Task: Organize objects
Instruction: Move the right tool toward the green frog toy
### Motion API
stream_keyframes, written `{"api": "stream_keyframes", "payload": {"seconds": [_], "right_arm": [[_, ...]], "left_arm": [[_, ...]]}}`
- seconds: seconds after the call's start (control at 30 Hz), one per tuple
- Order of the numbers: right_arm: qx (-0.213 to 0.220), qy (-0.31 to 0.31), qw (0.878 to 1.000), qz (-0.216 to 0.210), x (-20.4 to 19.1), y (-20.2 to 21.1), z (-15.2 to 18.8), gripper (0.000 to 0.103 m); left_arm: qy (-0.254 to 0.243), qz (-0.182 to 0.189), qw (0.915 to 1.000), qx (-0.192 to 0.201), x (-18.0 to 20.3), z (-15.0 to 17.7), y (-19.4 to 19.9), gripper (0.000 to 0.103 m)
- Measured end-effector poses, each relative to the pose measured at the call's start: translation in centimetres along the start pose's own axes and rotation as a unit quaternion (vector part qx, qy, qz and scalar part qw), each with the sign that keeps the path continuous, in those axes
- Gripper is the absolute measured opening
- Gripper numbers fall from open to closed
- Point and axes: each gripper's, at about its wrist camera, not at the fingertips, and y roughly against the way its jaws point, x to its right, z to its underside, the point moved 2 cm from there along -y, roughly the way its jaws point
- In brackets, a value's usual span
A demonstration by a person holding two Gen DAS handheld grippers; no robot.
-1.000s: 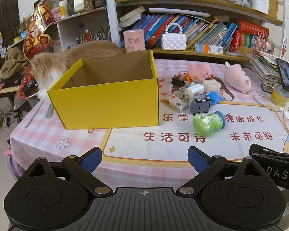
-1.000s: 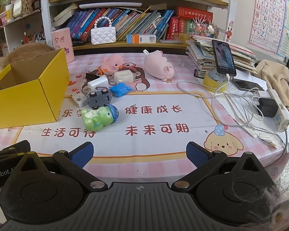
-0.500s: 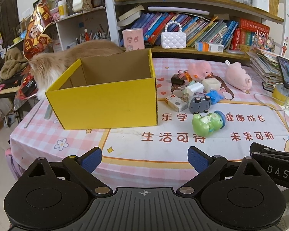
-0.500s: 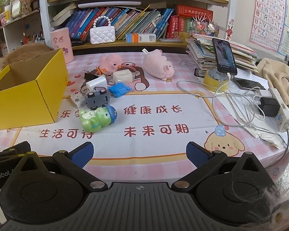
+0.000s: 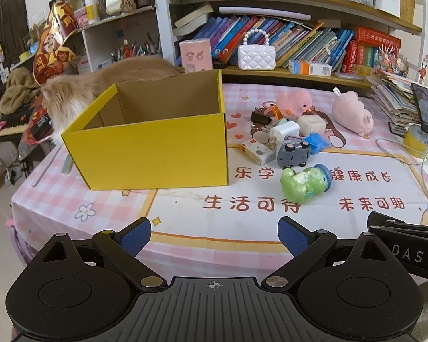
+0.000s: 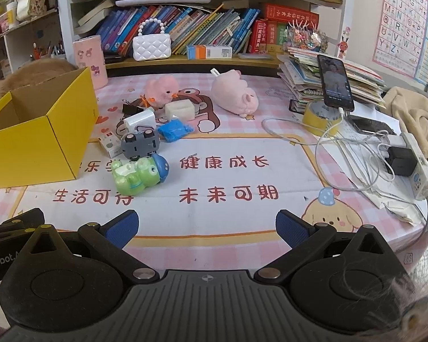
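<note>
An open yellow cardboard box (image 5: 154,148) (image 6: 37,145) stands on the left of the table; what I can see of its inside looks bare. To its right lies a cluster of small things: a green frog toy (image 5: 304,183) (image 6: 139,178), a grey toy car (image 5: 294,152) (image 6: 139,144), a blue packet (image 6: 175,131), a white charger (image 6: 139,119), a small white carton (image 5: 256,151) and two pink plush toys (image 6: 159,87) (image 6: 236,97). My left gripper (image 5: 214,236) and right gripper (image 6: 207,228) both hover open at the table's near edge, holding nothing.
A long-haired cat (image 5: 94,91) stands behind the box. A phone (image 6: 335,81) leans on a tape roll (image 6: 322,114) by a stack of books, with cables and a power strip (image 6: 416,165) at the right. Bookshelves (image 6: 202,37) line the back.
Both grippers have moved slightly forward toward the table; the box and toys appear a little nearer. Nothing was grasped or shifted.
</note>
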Motion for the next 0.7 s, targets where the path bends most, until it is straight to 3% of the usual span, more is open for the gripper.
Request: {"api": "stream_keyframes", "payload": {"seconds": [0.43, 0.7], "right_arm": [[0.040, 0.058, 0.997, -0.016, 0.7, -1.6, -1.4, 0.103], [-0.016, 0.018, 0.996, -0.083, 2.3, -5.0, -2.7, 0.103]], "left_arm": [[0.023, -0.002, 0.9997, -0.011, 1.3, -0.3, -1.6, 0.098], [0.043, -0.025, 0.9987, -0.008, 2.1, -0.6, -2.6, 0.098]]}}
